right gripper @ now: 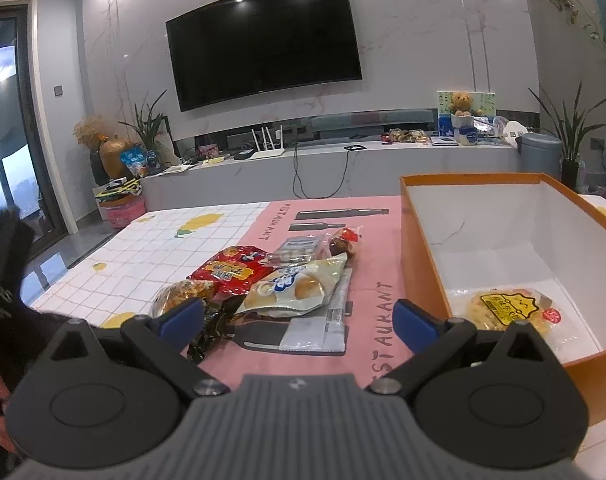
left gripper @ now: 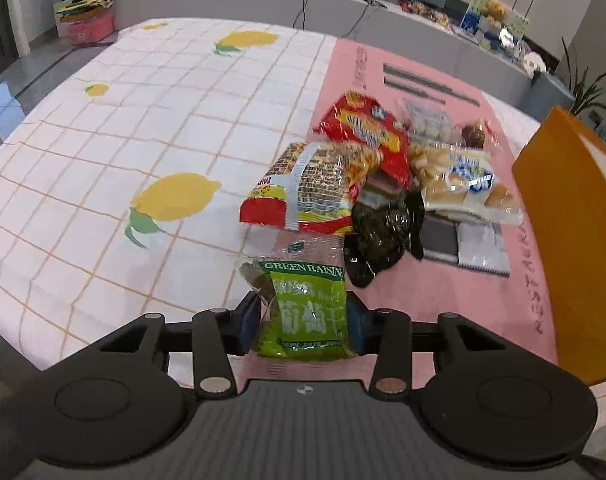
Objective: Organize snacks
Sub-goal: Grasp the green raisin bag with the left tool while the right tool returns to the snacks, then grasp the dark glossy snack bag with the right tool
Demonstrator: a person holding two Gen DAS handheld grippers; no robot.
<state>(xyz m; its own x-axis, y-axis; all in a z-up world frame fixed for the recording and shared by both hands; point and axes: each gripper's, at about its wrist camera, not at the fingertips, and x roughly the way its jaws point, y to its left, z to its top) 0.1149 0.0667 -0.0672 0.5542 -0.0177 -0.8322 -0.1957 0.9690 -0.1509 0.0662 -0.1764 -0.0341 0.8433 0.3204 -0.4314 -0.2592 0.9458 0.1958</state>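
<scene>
The left hand-held gripper (left gripper: 305,322) squeezes the soft, light, crinkly green raisin bag (left gripper: 307,312) by its middle, while the right hand-held gripper (right gripper: 299,322) is open.

Table (left gripper: 103,128), snack packets (left gripper: 383,168), orange box (right gripper: 423,256)

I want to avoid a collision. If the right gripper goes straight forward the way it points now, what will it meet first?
Probably the flat silver-white packet on the pink mat, with the bun bag just beyond. The right gripper is open and empty, angled slightly down at them. The orange box stands to the right of that line. Depth is uncertain.
</scene>
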